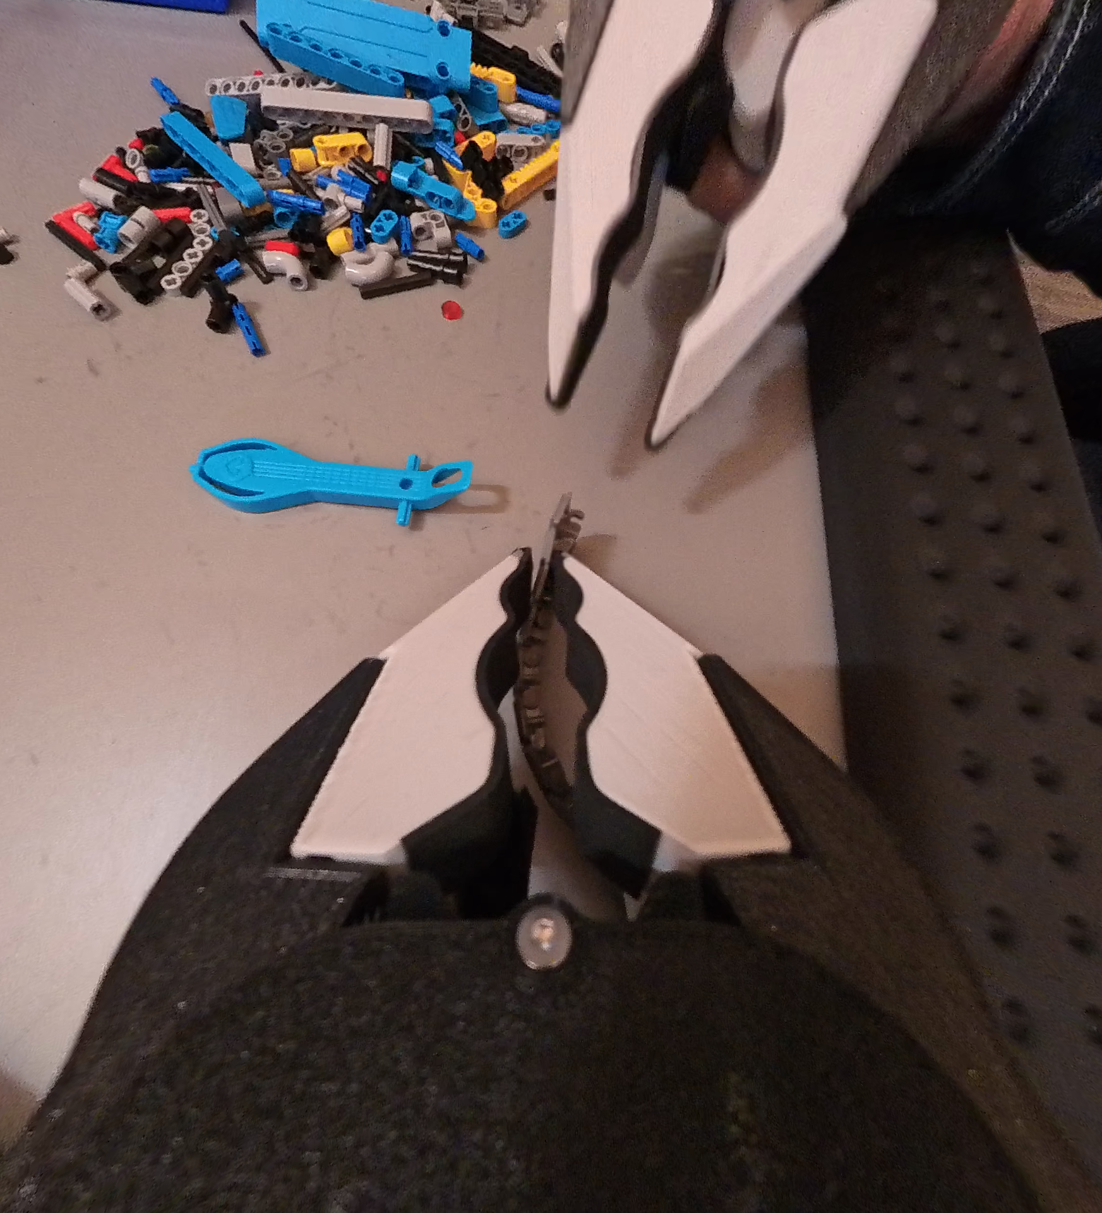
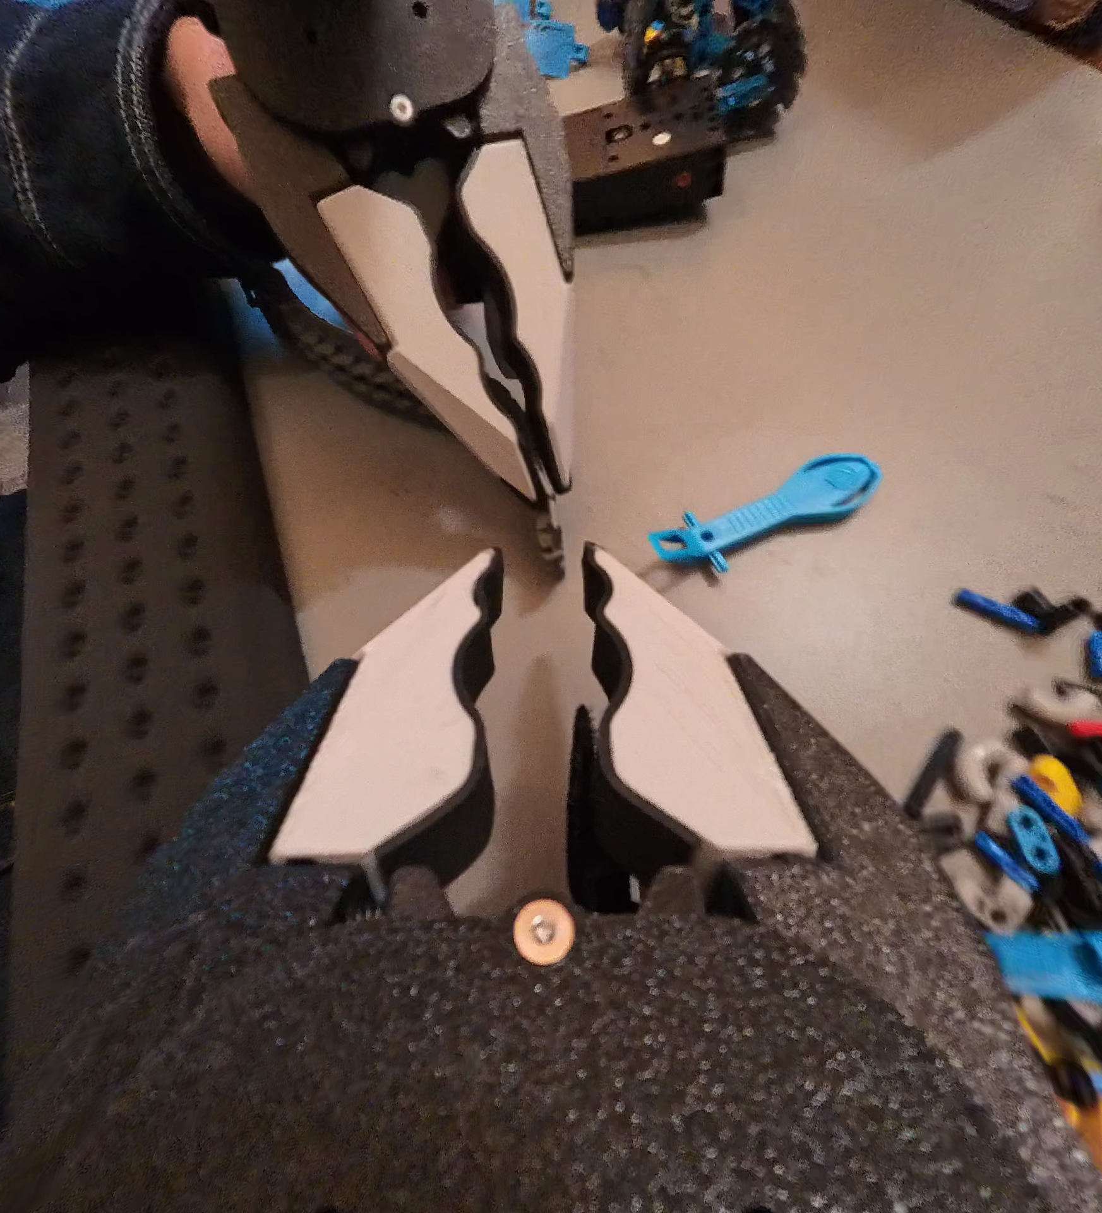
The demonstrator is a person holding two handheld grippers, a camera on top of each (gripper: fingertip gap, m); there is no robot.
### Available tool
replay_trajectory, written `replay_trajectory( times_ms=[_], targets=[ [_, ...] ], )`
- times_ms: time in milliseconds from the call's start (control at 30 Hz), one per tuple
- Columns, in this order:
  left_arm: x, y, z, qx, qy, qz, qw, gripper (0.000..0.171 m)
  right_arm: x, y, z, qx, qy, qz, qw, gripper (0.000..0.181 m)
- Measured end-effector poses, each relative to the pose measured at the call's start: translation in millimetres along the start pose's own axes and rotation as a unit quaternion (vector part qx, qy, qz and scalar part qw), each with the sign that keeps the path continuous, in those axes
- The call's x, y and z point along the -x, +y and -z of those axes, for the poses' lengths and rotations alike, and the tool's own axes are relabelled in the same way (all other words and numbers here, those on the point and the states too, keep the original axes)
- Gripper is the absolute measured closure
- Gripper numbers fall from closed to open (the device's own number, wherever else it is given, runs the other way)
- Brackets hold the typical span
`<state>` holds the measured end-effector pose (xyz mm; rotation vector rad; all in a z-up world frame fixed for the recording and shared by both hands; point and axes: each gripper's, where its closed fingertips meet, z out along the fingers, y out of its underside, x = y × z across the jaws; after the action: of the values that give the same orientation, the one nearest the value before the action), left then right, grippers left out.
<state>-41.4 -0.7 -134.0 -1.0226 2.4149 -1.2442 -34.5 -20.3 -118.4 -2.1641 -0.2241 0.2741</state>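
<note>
My left gripper (image 1: 540, 558) is shut on a black linked track strip (image 1: 538, 689) that runs back between its fingers, with its end sticking out past the tips. In the right wrist view the left gripper (image 2: 551, 489) comes in from above with the strip's end (image 2: 551, 541) hanging below its tips. My right gripper (image 2: 543, 558) is open and empty, its tips on either side of that strip end without touching it. In the left wrist view the right gripper (image 1: 607, 413) hovers just beyond my left tips. A blue flat tool (image 1: 331, 479) lies on the grey table, also seen in the right wrist view (image 2: 778, 509).
A pile of small blue, black, yellow, grey and red building parts (image 1: 312, 177) lies on the table (image 1: 141, 623). A black perforated plate (image 1: 994, 591) runs along the table edge. A black box with a part-built model (image 2: 679, 118) stands farther back. A person's dark sleeve (image 2: 62, 151) holds the left gripper. Only a small space, under 4 cm, lies between the two pairs of fingers. The black perforated plate (image 1: 994, 591) lies around 12 cm away from my right fingertips. Seen from the right wrist view (image 2: 149, 705) as well.
</note>
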Motion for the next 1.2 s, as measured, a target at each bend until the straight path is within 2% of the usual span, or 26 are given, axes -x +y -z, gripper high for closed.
replay_trajectory(
  times_ms=[233, 300, 700, 867, 967, 1100, 1200],
  targets=[
    [1, -2, -2, -0.008, 0.0, -0.006, 1.0, 0.169, -7, -2, -21, 0.026, -0.003, 0.029, 0.999, 0.169],
    [1, -2, -2, -0.008, -0.003, -0.009, 1.0, 0.17, -10, 1, -23, 0.032, 0.0, 0.028, 0.999, 0.179],
    [4, -4, -7, -0.016, -0.012, 0.009, 1.0, 0.17, -10, 3, -25, 0.042, 0.013, 0.025, 0.999, 0.18],
    [8, -6, -9, -0.03, -0.003, 0.08, 0.996, 0.17, -10, 4, -22, 0.061, 0.085, 0.125, 0.987, 0.18],
    [5, -7, -10, -0.026, -0.007, 0.078, 0.997, 0.17, -7, 7, -20, 0.055, 0.084, 0.141, 0.985, 0.181],
    [2, -8, -12, -0.027, -0.01, 0.091, 0.995, 0.17, -5, 8, -17, 0.028, 0.052, 0.105, 0.993, 0.18],
    [5, -14, -19, -0.035, -0.039, 0.097, 0.994, 0.171, -11, 11, -11, 0.002, 0.007, 0.032, 0.999, 0.181]
  ],
)
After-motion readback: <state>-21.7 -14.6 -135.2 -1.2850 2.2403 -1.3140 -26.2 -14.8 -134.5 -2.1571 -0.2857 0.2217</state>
